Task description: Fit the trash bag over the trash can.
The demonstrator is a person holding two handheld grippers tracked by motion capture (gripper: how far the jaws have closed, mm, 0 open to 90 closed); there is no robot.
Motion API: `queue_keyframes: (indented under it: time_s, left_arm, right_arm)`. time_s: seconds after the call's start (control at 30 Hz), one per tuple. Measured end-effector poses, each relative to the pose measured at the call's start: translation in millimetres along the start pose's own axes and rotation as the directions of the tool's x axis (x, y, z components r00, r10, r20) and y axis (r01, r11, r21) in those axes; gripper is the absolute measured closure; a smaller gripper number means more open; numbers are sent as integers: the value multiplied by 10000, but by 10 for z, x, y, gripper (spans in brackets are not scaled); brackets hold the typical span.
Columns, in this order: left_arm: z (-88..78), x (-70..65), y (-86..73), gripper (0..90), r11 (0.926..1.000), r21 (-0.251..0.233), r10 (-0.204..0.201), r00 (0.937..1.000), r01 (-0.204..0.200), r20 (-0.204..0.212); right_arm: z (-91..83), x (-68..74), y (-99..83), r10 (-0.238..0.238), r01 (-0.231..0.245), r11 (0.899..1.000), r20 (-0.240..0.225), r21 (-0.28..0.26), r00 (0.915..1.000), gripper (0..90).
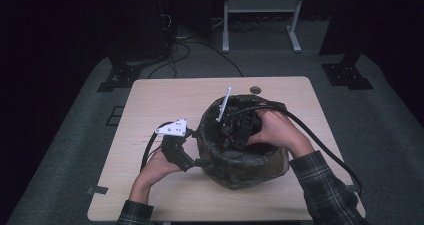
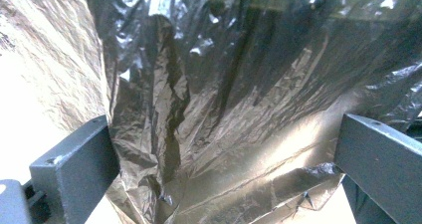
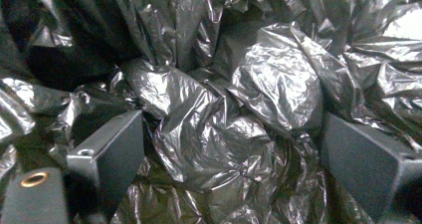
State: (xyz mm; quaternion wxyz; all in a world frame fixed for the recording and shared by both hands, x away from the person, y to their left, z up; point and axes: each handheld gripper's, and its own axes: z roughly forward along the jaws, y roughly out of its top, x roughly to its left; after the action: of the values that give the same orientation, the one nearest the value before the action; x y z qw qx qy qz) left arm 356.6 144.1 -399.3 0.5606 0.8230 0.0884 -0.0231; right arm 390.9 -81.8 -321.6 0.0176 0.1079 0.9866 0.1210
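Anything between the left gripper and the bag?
Nothing visible. The left gripper sits open right at the outside of the bag, the plastic bulging between its jaws. The right gripper is open inside the bag.

From my seat the high view is dim: the room beyond the table (image 1: 150, 100) falls off to near black, and only the pale tabletop and the grey floor around it catch soft overhead light. Shadows under the bin bag (image 1: 250, 160) are faint and short. The picture is a bit soft and grainy, with dark detail inside the bag merging into one mass. In the left gripper view the light is much harsher: the upper and left edges blow out to white, and a warm sheen runs across the plastic (image 2: 224, 134). The right gripper view is darker, with sharp glints on the crumpled film (image 3: 278, 84) and slightly blurred jaws up close.
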Motion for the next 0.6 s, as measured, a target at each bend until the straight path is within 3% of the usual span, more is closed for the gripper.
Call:
queue_keyframes:
  time_s: [0.13, 0.33, 0.47, 0.6]
  left_arm:
    - [1, -1, 3, 0, 10000, -67, -43, 10000, 43, -4]
    - [4, -4, 8, 0, 10000, 1, 17, 10000, -17, -17]
    - [5, -10, 9, 0, 10000, -27, 14, 10000, -14, 2]
    - [1, -8, 10, 0, 10000, -15, 36, 10000, -36, 20]
  right_arm:
    - [-108, 6, 11, 182, -179, 9979, 45, -620, 9998, 100]
    - [-276, 35, 159, 41, 4, 9893, 303, -1458, 9995, 99]
    - [-199, 9, 278, 10, 2, 9857, 73, -1685, 10000, 100]
    - [-52, -16, 342, 103, -104, 9891, -18, -1466, 9999, 100]
